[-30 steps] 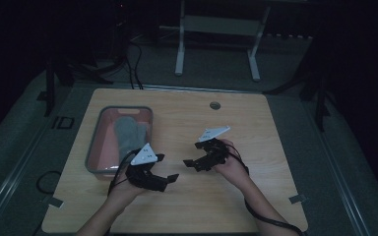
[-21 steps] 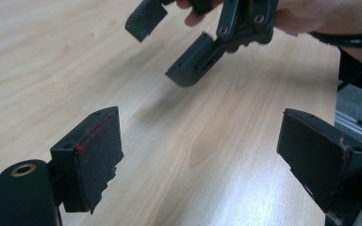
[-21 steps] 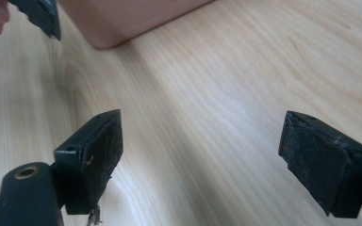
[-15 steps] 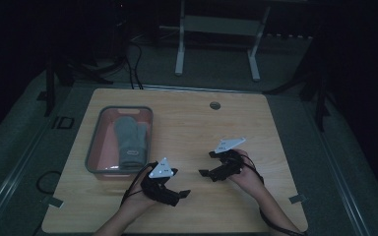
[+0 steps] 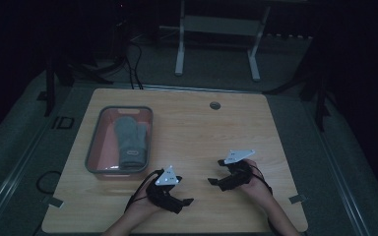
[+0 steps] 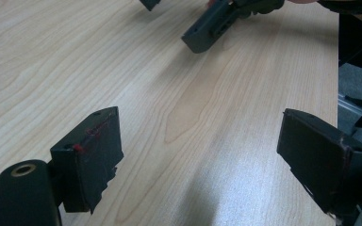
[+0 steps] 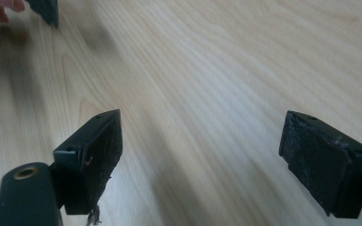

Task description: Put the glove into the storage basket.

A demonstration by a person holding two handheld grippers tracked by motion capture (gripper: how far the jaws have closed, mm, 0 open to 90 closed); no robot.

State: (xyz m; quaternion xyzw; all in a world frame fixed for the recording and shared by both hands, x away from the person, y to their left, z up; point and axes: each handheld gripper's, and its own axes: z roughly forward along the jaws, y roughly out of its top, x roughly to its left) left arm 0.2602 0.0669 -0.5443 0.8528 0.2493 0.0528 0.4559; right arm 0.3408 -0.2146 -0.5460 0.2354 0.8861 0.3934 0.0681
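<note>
While both claws sit low over the near part of the wooden table [image 5: 187,128], neither pinches anything. The left gripper [image 5: 177,196] is held in the person's left hand [image 5: 140,209] close to the table's near edge, its grey three-cornered plate [image 5: 167,176] on top and its jaws pointing toward the right gripper [image 5: 216,176]. In the left gripper view [image 6: 200,155] its two black jaws stand spread wide, with bare wood grain between them; the inner pad of the left jaw is frayed and carries a little red marking. Beyond those jaws, farther along the table, the other gripper [image 6: 214,21] shows as a dark, blurred bar.

The right gripper is held in the right hand [image 5: 257,186], a short way across the table from the left one and apart from it, with its jaws pointing back toward it. In the right gripper view [image 7: 200,157] its jaws are likewise spread wide over bare wood, the pads worn at the edges, and a corner of the left gripper [image 7: 45,10] with a fingertip beside it lies at the far top left.

Well away from both claws, on the left gripper's outer side and farther up the table, stands a clear bin [image 5: 97,147] with a grey rim. A grey oven mitt [image 5: 130,140] lies flat inside it, cuff toward the near end. Near the table's far edge a small round grommet [image 5: 215,105] is set into the wood.
</note>
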